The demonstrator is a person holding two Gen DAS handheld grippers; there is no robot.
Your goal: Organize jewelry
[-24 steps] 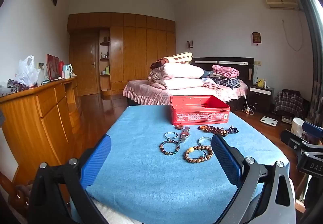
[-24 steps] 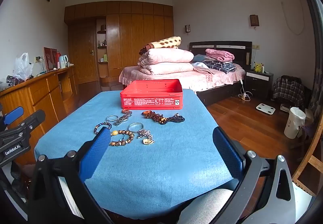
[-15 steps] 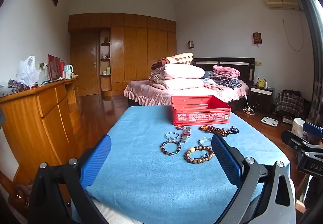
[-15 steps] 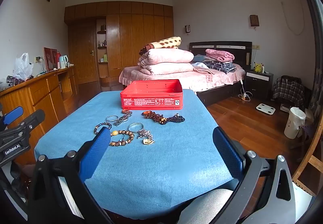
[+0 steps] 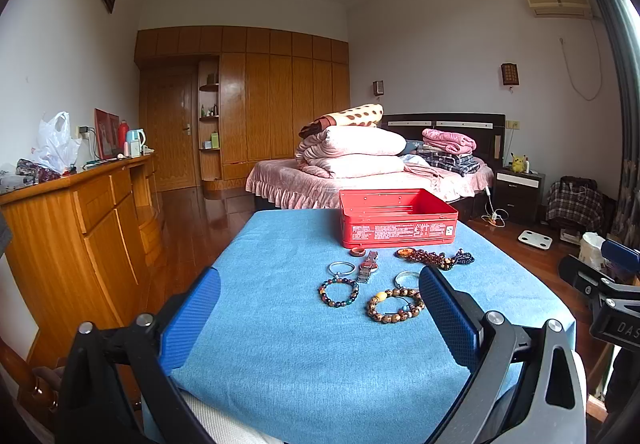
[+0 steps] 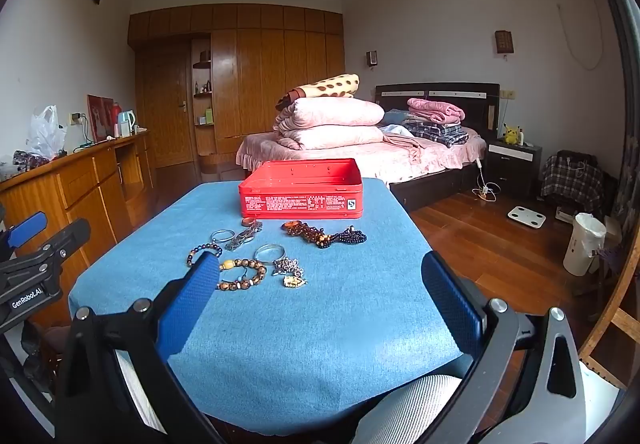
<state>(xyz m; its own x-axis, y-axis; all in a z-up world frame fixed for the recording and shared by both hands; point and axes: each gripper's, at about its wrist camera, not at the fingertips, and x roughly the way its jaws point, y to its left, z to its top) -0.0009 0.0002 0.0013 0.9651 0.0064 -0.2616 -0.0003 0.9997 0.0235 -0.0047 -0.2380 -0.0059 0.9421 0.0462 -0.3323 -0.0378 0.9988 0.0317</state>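
An open red tin box point(image 5: 396, 218) point(image 6: 301, 189) stands at the far end of a blue-clothed table point(image 5: 280, 324) point(image 6: 320, 324). In front of it lie jewelry pieces: a brown ring point(image 5: 357, 252), a watch point(image 5: 367, 271), a silver bangle point(image 5: 341, 268), a multicolour bead bracelet point(image 5: 338, 293), a wooden bead bracelet point(image 5: 395, 308) point(image 6: 240, 274), a second bangle point(image 6: 269, 253), a long bead necklace point(image 5: 434, 257) point(image 6: 324, 234) and a metal chain with pendant point(image 6: 290, 271). My left gripper point(image 5: 320, 300) and right gripper point(image 6: 320, 284) are both open and empty, held near the table's front edge.
A wooden sideboard point(image 5: 80, 224) runs along the left wall. A bed point(image 5: 368, 172) with folded bedding stands behind the table. A bin point(image 6: 582, 244) and scale point(image 6: 526, 217) sit on the wood floor at right.
The left gripper view has shifted very slightly. The right gripper and the jewelry have not moved.
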